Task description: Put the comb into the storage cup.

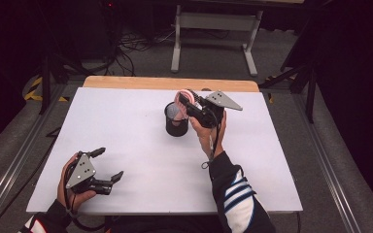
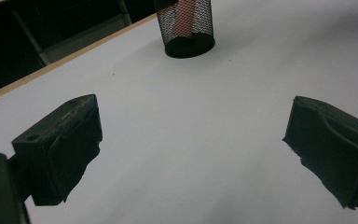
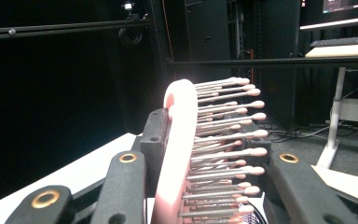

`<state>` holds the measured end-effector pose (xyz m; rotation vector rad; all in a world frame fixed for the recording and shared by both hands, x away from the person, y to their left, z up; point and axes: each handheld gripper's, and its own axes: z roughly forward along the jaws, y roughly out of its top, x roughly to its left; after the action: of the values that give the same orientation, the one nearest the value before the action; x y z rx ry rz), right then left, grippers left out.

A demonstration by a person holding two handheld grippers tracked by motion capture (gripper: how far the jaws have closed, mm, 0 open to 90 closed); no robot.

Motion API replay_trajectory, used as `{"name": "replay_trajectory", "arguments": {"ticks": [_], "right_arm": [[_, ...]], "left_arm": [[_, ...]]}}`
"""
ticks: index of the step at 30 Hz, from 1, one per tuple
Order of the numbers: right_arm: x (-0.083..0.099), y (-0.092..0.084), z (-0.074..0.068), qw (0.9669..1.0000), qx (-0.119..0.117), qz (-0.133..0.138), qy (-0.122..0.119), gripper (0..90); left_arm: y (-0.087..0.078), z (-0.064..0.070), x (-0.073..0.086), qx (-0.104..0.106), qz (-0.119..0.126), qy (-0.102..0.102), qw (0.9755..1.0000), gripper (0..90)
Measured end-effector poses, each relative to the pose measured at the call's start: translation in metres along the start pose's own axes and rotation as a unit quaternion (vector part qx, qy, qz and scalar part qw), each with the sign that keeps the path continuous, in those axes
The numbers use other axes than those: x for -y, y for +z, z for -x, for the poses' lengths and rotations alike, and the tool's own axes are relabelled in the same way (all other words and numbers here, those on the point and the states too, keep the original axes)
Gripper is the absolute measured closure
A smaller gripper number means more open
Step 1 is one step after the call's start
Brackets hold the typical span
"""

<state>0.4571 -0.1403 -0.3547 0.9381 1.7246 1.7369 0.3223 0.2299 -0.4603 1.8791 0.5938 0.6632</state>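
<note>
Right gripper (image 1: 187, 108) is clamped on a pink hairbrush (image 3: 179, 154); we see the pads squeezing the brush head from both sides in the right gripper view, bristles sticking out toward that view's right. We hold it over the black mesh cup (image 1: 176, 121) near the far middle of the white table (image 1: 141, 194). In the left gripper view, a pink shaft shows through the mesh, so we judge the handle end is already inside the cup.

Progress, our est.: pick-up done, insertion approx. half done. Left to do: lower until the brush rests in the cup, then release and back off.

Orientation: long axis roughly upright, maybe slightly tilted; head up, handle down into the cup. Can't tell whether the handle tip touches the cup bottom.

Left gripper (image 1: 108, 165) sits near the table's near left corner, jaws wide apart, nothing between them, well apart from the cup.
</note>
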Motion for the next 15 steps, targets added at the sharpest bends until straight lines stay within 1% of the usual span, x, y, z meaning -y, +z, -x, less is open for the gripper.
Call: {"name": "replay_trajectory", "arguments": {"ticks": [3,5,9,10,15], "right_arm": [[0.0029,0.0005,0.0014,1.0,0.002,-0.001,0.009,62.9],[0.0035,0.0006,0.0019,1.0,0.002,-0.002,0.008,62.8],[0.0057,0.0008,0.0038,0.9999,0.002,-0.002,0.014,62.7],[0.0062,0.0003,0.0056,0.9998,0.001,0.0,0.02,62.6],[0.0064,0.0002,0.0066,0.9998,0.001,0.0,0.021,62.5]], "left_arm": [[0.0003,0.0001,0.0,0.0,-0.001,0.001,1.0,5.0],[0.0003,0.0001,0.0,0.0,-0.001,0.001,1.0,5.0],[0.0004,0.0004,0.0,0.0,-0.002,0.002,1.0,5.1],[0.0004,0.0005,-0.0001,0.001,-0.001,0.002,1.0,5.1],[0.0007,0.0007,-0.0001,0.002,-0.002,0.002,1.0,5.1]]}}
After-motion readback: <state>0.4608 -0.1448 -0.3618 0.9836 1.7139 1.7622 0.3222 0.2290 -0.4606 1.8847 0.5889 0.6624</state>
